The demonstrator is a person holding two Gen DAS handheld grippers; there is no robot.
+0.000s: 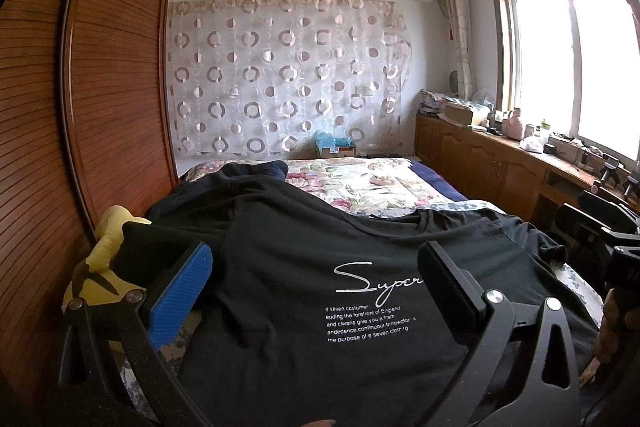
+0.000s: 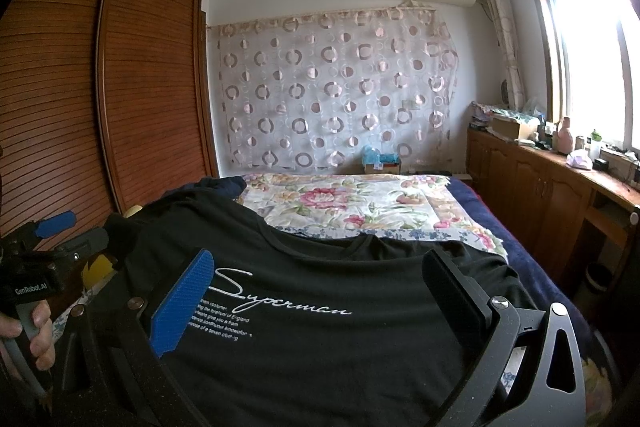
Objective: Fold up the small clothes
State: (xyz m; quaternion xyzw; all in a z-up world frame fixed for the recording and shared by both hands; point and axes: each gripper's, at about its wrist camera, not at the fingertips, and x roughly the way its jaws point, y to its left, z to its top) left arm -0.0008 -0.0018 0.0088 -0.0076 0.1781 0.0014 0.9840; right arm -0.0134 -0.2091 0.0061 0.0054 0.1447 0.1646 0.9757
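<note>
Black T-shirt (image 1: 304,291) spread print-side up on the flowered bed (image 1: 360,183), filling the lower half of both views; its neckline (image 2: 320,245) lies toward the middle of the frame, the hem out of sight below. Left gripper (image 1: 316,275) and right gripper (image 2: 316,283) each hover above the chest print (image 2: 256,301) with jaws wide apart and nothing held; whether either touches the cloth cannot be told. The left gripper also shows at the left edge of the right view, held in a hand (image 2: 36,335). A yellow toy (image 1: 100,267) lies beside the shirt at lower left, just by the wardrobe (image 1: 100,87); a dark garment (image 1: 256,171) sits past the shirt's far sleeve. The fold appears not yet begun. To do it well, each gripper would likely move outward to a shoulder or side seam, pinch a single layer near the edge, lift only slightly, and carry both sides evenly so the cloth stays flat and the print stays centred, clear of the toy.
</note>
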